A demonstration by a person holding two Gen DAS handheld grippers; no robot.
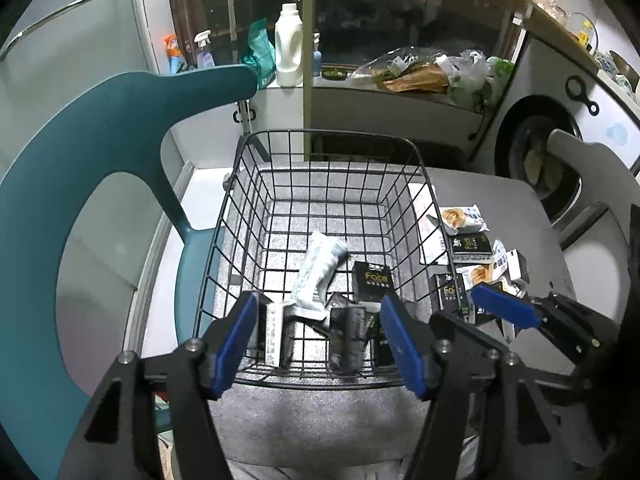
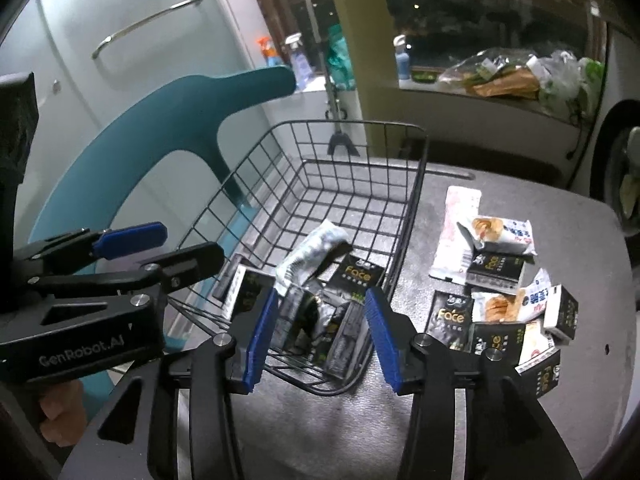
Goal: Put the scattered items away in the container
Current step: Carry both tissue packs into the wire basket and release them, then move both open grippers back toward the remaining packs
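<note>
A black wire basket [image 1: 332,136] [image 2: 420,184] stands on the grey table. Inside lie a white packet [image 1: 316,272] [image 2: 312,248] and several black "Face" packs [image 1: 372,280] [image 2: 360,274]. To its right lies a scatter of black packs [image 2: 448,316] [image 1: 472,246], snack packets [image 2: 504,232] [image 1: 464,218] and a long white packet [image 2: 456,224]. My left gripper [image 1: 320,340] is open and empty at the basket's near rim. My right gripper [image 2: 320,336] is open and empty over the basket's near right corner; it also shows in the left wrist view [image 1: 504,308].
A teal chair [image 1: 80,184] [image 2: 132,152] stands close on the left of the table. A washing machine [image 1: 536,160] is at the right. A window sill behind holds a white bottle [image 1: 289,46], spray bottles and bags [image 1: 420,72].
</note>
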